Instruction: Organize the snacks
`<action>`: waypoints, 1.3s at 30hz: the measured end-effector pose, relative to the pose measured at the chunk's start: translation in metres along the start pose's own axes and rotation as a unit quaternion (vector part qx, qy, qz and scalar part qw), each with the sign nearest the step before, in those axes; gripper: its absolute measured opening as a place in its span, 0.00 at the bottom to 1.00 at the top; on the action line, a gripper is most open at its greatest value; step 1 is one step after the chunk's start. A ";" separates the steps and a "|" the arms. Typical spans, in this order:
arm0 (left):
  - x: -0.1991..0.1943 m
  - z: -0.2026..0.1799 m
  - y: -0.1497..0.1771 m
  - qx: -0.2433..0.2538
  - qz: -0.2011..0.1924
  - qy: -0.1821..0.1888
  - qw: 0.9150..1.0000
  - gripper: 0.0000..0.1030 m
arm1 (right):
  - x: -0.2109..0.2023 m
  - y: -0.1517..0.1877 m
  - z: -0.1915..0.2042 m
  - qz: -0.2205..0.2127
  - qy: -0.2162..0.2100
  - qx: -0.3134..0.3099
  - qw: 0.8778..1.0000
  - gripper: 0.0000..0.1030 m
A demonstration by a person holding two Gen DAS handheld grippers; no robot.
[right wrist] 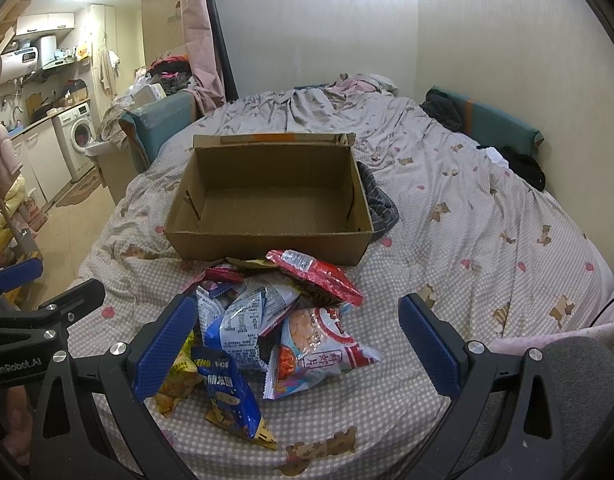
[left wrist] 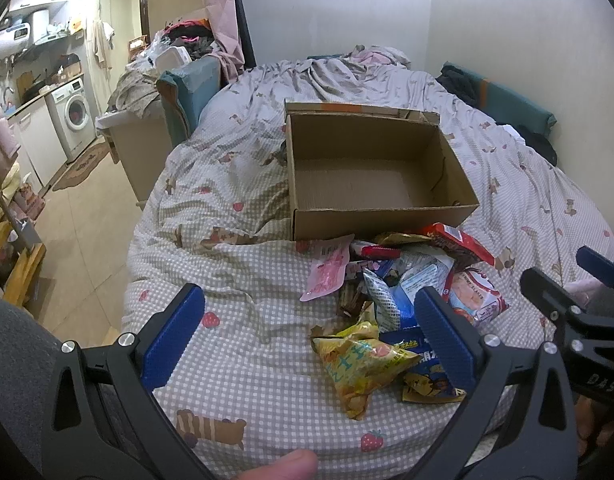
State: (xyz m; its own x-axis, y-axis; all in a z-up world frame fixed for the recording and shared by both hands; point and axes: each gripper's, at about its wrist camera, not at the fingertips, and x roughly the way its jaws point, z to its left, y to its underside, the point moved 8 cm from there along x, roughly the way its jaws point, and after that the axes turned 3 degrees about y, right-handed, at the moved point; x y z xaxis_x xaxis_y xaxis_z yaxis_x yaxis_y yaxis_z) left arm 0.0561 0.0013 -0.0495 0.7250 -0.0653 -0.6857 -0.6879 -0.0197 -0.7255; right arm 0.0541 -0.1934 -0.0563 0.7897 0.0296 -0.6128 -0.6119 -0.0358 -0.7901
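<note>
An open, empty cardboard box (left wrist: 379, 216) (right wrist: 267, 240) stands on the bed. A pile of snack packets lies just in front of it: a yellow bag (left wrist: 359, 364), a pink packet (left wrist: 327, 272), a red packet (right wrist: 319, 276), a dark blue bag (right wrist: 227, 396) and a white-and-red bag (right wrist: 311, 340). My left gripper (left wrist: 307, 336) is open and empty, low over the bed at the pile's left edge. My right gripper (right wrist: 295, 340) is open and empty, with the white-and-red bag between its fingers' line of sight. Each gripper shows at the edge of the other's view.
The checked bedspread (left wrist: 235, 208) is rumpled. Dark clothes (right wrist: 381, 204) lie by the box's right side, more clothes (right wrist: 519, 164) by the wall. The bed's left edge drops to a tiled floor (left wrist: 83, 216) with a washing machine (left wrist: 73, 114) beyond.
</note>
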 end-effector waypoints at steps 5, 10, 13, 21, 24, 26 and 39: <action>0.005 0.008 -0.003 -0.004 0.019 -0.009 1.000 1.00 | 0.005 0.003 -0.002 0.030 -0.019 0.007 0.999 1.00; 0.012 0.024 -0.009 -0.004 0.035 -0.035 0.999 1.00 | 0.022 0.018 -0.008 0.128 -0.076 0.049 0.988 1.00; 0.019 0.036 -0.004 -0.026 0.052 -0.039 0.998 1.00 | 0.038 0.044 -0.005 0.204 -0.093 0.056 0.973 1.00; 0.035 0.043 0.011 -0.048 0.093 -0.039 0.994 1.00 | 0.067 0.101 0.039 0.323 -0.118 0.012 0.939 0.82; 0.041 0.045 0.017 -0.054 0.113 -0.039 0.991 1.00 | 0.082 0.112 0.046 0.342 -0.114 -0.001 0.933 0.69; 0.047 0.049 0.023 -0.068 0.136 -0.040 0.988 1.00 | 0.087 0.115 0.048 0.349 -0.117 0.001 0.930 0.51; 0.064 0.056 0.037 -0.108 0.188 -0.039 0.975 1.00 | 0.042 0.078 0.018 0.311 -0.214 0.095 0.921 0.25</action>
State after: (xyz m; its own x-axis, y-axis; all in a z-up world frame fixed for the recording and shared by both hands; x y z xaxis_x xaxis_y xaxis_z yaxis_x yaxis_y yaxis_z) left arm 0.0790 0.0518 -0.1238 0.4150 -0.0331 -0.9092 -0.8906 -0.2191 -0.3985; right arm 0.0393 -0.1767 -0.1438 0.2188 0.4550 -0.8632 -0.9686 -0.0054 -0.2484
